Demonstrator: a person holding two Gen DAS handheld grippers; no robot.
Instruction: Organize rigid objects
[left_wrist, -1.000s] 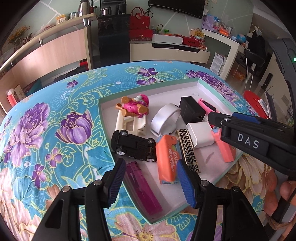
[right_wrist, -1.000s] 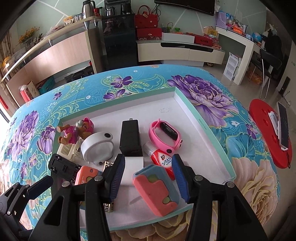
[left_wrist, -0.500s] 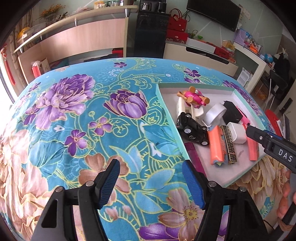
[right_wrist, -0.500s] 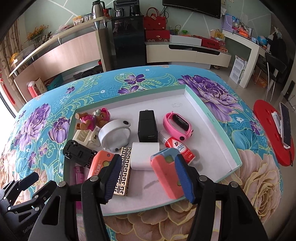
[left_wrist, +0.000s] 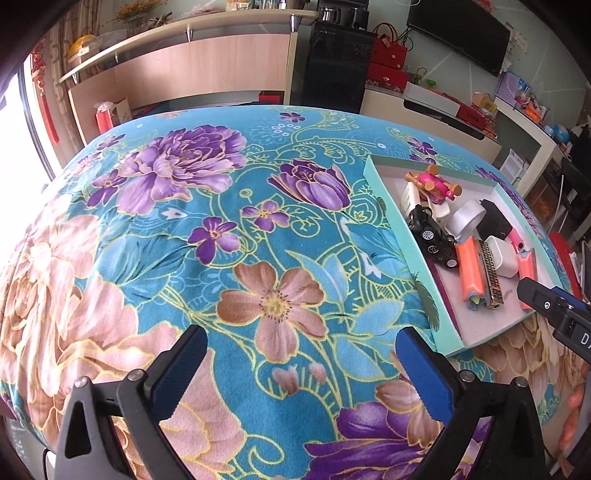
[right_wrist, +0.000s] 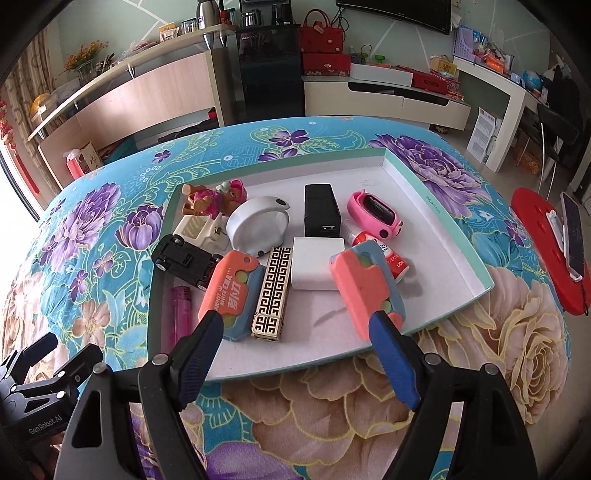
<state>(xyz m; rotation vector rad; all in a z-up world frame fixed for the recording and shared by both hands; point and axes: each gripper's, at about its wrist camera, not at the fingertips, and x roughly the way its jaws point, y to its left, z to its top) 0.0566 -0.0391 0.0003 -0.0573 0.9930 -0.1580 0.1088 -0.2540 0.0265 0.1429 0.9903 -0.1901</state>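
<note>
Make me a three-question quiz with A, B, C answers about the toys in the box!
1. Where is the black toy car?
A. on the cloth
B. in the tray, left side
C. in a gripper

2. What colour is the watch?
A. pink
B. green
C. black

3. What is between the left gripper jaws?
A. the car
B. a lighter
C. nothing

Answers: 1 B, it lies by the tray's left wall. 2 A, its band is pink. 3 C, the opening jaws show only flowered cloth between them.
</note>
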